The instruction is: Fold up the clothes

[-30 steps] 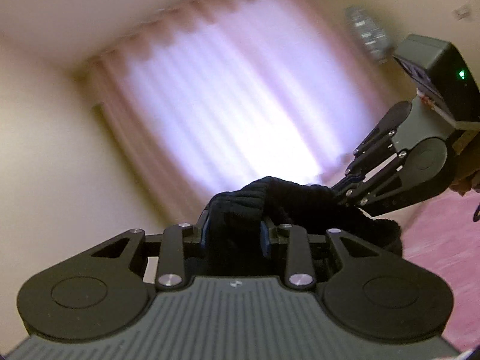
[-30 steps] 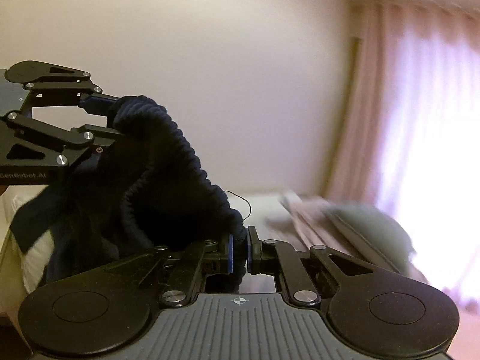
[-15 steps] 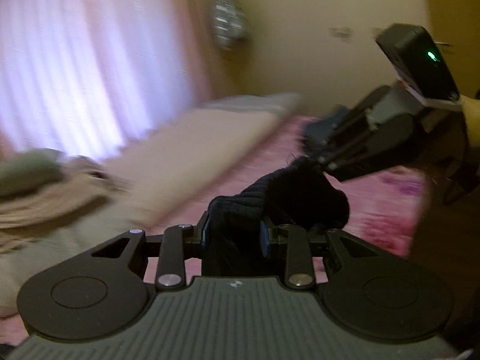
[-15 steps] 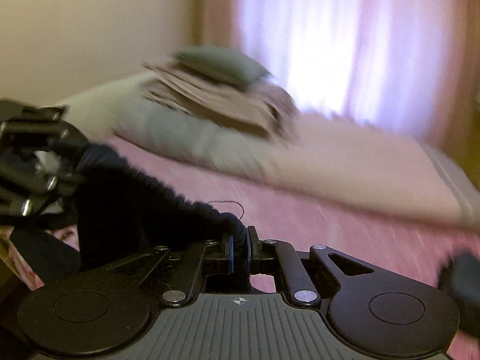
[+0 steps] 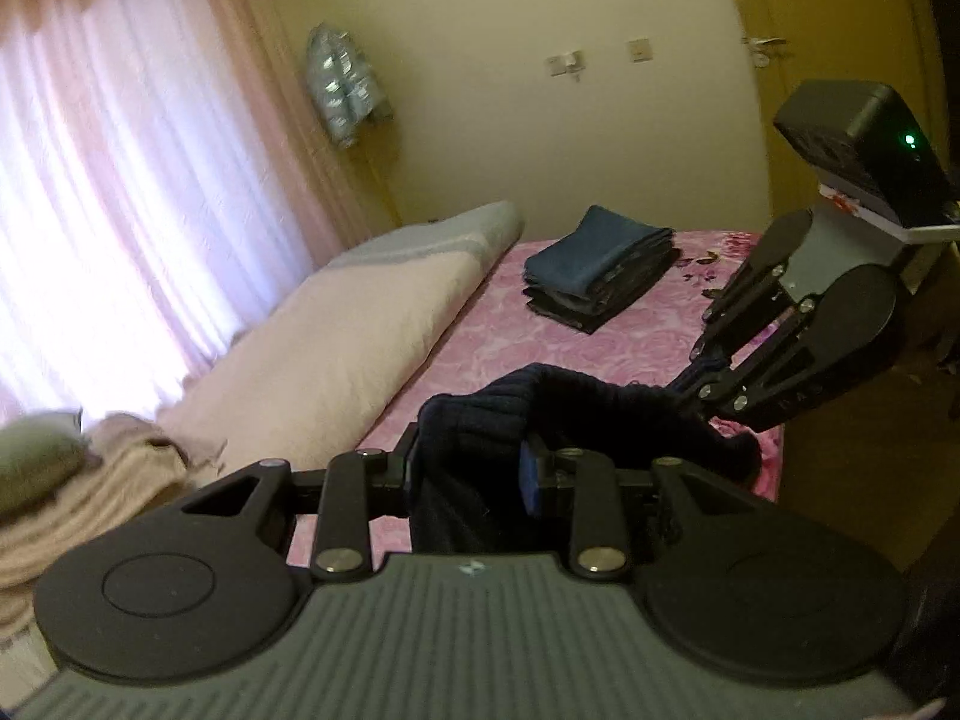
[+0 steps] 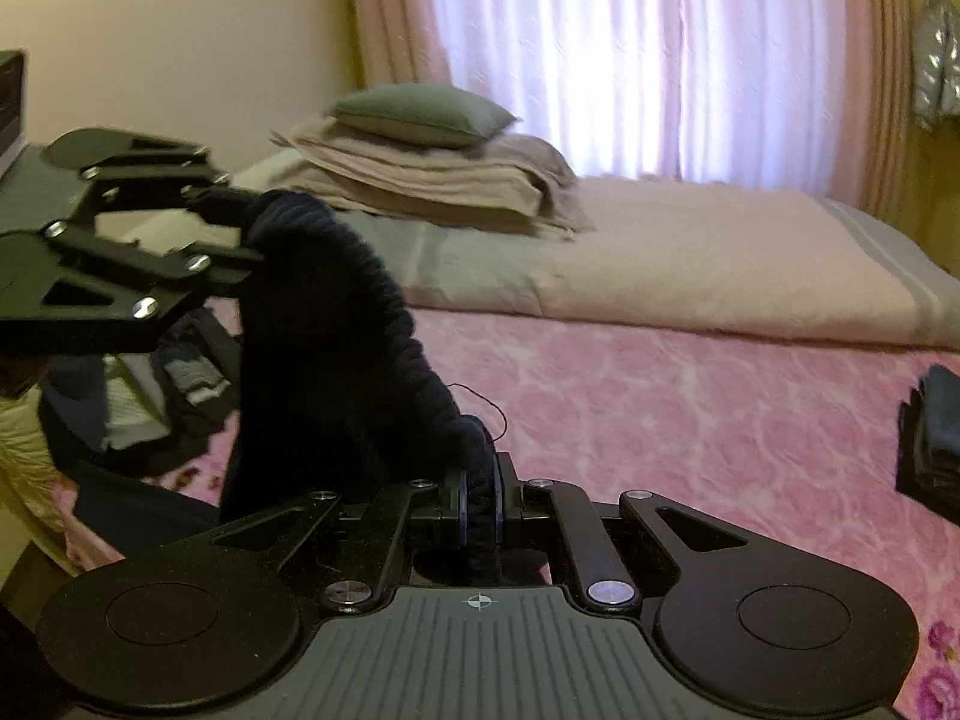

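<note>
While the dark knit garment (image 6: 336, 348) hangs in the air above the pink bedspread (image 6: 690, 414), its ribbed edge runs as the long axis from the left gripper (image 5: 471, 471) across to the right gripper (image 6: 480, 495), each clamped tight on one end. Both are equally near (neither has slack to spare). Open bedspread lies ahead, between the rolled quilt (image 5: 336, 354) and the folded stack (image 5: 600, 267).

right gripper (image 6: 479, 495) clamps dark sweater (image 6: 336, 360) | left gripper (image 6: 246, 228) grips too
</note>
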The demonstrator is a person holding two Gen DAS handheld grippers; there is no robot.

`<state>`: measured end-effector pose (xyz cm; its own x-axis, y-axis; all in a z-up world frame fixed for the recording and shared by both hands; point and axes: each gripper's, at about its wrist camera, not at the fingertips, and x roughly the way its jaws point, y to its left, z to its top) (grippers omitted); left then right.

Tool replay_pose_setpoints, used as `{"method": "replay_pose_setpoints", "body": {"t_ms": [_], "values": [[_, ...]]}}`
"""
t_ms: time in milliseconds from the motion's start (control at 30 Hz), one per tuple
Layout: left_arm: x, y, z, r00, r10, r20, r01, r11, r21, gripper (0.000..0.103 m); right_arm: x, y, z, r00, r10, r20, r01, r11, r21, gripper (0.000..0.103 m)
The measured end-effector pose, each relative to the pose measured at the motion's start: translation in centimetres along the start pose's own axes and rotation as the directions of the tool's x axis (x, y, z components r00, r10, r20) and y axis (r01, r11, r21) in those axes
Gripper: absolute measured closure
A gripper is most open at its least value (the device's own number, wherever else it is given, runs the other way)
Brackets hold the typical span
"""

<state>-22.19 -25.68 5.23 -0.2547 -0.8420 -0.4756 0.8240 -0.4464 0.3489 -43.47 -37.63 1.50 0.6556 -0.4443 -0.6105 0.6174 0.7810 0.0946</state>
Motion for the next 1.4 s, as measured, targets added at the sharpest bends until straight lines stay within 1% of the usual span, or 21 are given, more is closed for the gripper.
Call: {"method": "replay_pose_setpoints", "body": {"t_ms": [100,167,267,367,433,467,567,633,667,733,767,800,833,867,900,967,1067,1167,1233,1300,1400], "values": [[-0.5,0.4,0.9,0.998,-0.063,-0.01,0.063,0.997,0.032,0.076,-0.8,-0.6,-0.3,1.0,0.003,0.01,-0.003,0.999,0.04,0.097],[0.7,0.5,2.0,0.993,-0.115,-0.015,0.116,0.991,0.071,0.076,-1.4,-2.3,-0.3,1.0,0.009,0.011,-0.01,0.994,0.105,0.097],[4.4,0.9,4.7,0.983,-0.183,-0.008,0.183,0.974,0.13,0.076,-2.6,-5.7,-0.1,1.0,0.003,0.02,-0.006,0.983,0.182,0.097],[11.9,1.8,8.9,0.972,-0.233,-0.02,0.232,0.953,0.197,0.076,-4.0,-10.3,0.1,0.999,-0.02,0.037,0.011,0.97,0.241,0.097],[18.7,0.2,11.5,0.961,-0.273,-0.03,0.272,0.929,0.252,0.076,-4.1,-14.1,0.1,0.998,-0.051,0.039,0.039,0.964,0.265,0.097],[22.6,-0.5,12.8,0.952,-0.302,-0.042,0.303,0.92,0.248,0.076,-3.7,-16.7,0.0,0.997,-0.073,0.029,0.062,0.957,0.283,0.097],[34.6,-2.0,15.7,0.918,-0.387,-0.086,0.396,0.901,0.178,0.075,-1.3,-25.3,-1.1,0.989,-0.146,-0.018,0.143,0.919,0.366,0.097],[42.1,-2.6,16.4,0.894,-0.417,-0.165,0.434,0.897,0.084,0.07,0.7,-31.1,-2.5,0.979,-0.192,-0.074,0.205,0.875,0.439,0.096],[44.9,-2.8,16.3,0.891,-0.402,-0.212,0.423,0.904,0.063,0.068,1.9,-33.8,-3.5,0.971,-0.209,-0.115,0.238,0.851,0.468,0.096],[47.3,-2.6,15.2,0.906,-0.345,-0.244,0.371,0.927,0.065,0.07,4.5,-38.4,-5.0,0.949,-0.237,-0.209,0.311,0.82,0.48,0.095],[47.8,-2.0,14.3,0.907,-0.328,-0.263,0.35,0.936,0.04,0.067,5.1,-39.6,-5.5,0.936,-0.259,-0.238,0.344,0.82,0.458,0.073],[47.7,-1.2,12.9,0.904,-0.313,-0.29,0.327,0.945,0.001,0.059,5.6,-40.7,-6.1,0.928,-0.269,-0.259,0.361,0.822,0.441,0.049],[47.6,-0.3,11.5,0.9,-0.297,-0.319,0.301,0.953,-0.038,0.054,5.9,-41.4,-6.6,0.928,-0.264,-0.264,0.359,0.823,0.44,0.007],[46.7,0.5,9.6,0.892,-0.276,-0.357,0.268,0.961,-0.072,0.054,5.9,-41.8,-7.1,0.933,-0.256,-0.255,0.348,0.823,0.448,0.005],[45.8,1.4,7.7,0.883,-0.255,-0.395,0.233,0.967,-0.105,0.054,6.0,-41.9,-7.5,0.937,-0.241,-0.253,0.335,0.826,0.454,0.005],[43.2,2.4,3.6,0.857,-0.214,-0.468,0.149,0.974,-0.172,0.054,7.0,-41.3,-8.2,0.942,-0.183,-0.282,0.299,0.84,0.454,0.005],[38.0,2.2,-3.0,0.798,-0.173,-0.577,0.034,0.969,-0.244,0.053,9.0,-38.2,-8.7,0.942,-0.089,-0.323,0.227,0.878,0.422,0.005],[32.9,0.2,-8.8,0.725,-0.165,-0.668,-0.04,0.959,-0.28,0.046,11.2,-34.3,-9.0,0.93,0.004,-0.368,0.144,0.916,0.374,0.004],[29.6,-1.8,-12.4,0.684,-0.174,-0.709,-0.043,0.96,-0.278,0.041,13.1,-30.5,-9.1,0.911,0.06,-0.408,0.071,0.952,0.299,0.004],[27.3,-4.2,-15.7,0.648,-0.19,-0.738,-0.02,0.964,-0.266,0.04,14.8,-26.7,-9.5,0.893,0.078,-0.444,0.021,0.977,0.214,0.005],[24.6,-7.0,-20.1,0.626,-0.209,-0.751,0.009,0.965,-0.262,0.039,17.2,-22.2,-10.3,0.876,0.06,-0.479,-0.017,0.995,0.094,0.004]]}}
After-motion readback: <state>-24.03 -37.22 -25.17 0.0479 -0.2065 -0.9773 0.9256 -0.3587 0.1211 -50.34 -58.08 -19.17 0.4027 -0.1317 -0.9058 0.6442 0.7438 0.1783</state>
